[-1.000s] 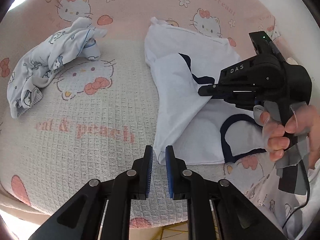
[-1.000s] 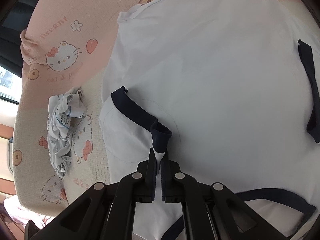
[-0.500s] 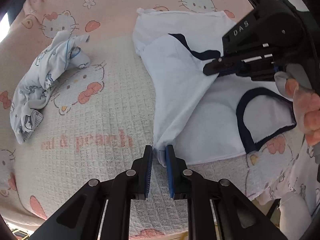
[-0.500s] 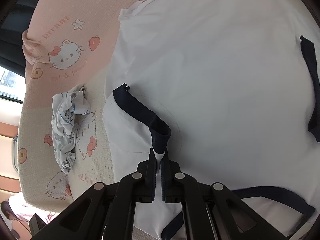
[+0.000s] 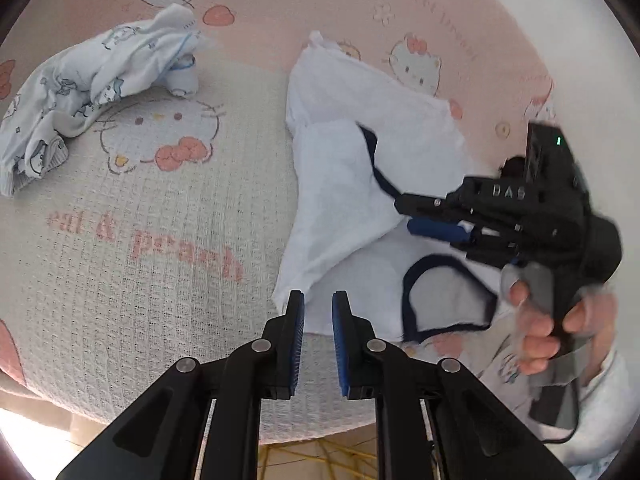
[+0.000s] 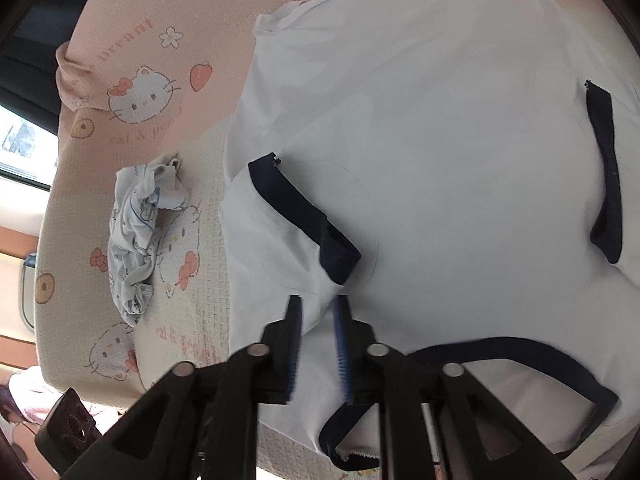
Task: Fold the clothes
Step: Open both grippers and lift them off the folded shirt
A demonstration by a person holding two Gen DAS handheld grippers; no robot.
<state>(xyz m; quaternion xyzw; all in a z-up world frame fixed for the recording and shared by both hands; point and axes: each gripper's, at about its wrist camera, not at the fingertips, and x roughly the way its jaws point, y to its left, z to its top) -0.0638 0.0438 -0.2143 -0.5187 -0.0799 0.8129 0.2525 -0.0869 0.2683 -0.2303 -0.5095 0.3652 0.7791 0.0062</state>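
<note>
Bare blanket point(image 5: 168, 248) between the crumpled garment point(image 5: 92, 80) far left and the white shirt point(image 5: 340, 184): open lane for a gripper. Right side crowded: right gripper point(image 5: 416, 216) and hand point(image 5: 556, 328) sit over the shirt. Blanket's near edge drops off.

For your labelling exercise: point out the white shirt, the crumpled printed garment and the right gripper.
white shirt point(image 6: 460, 152), right wrist view, on its flat body.
printed garment point(image 5: 96, 76), left wrist view, on its bunched middle.
right gripper point(image 6: 317, 312), right wrist view, between fingertips.
</note>
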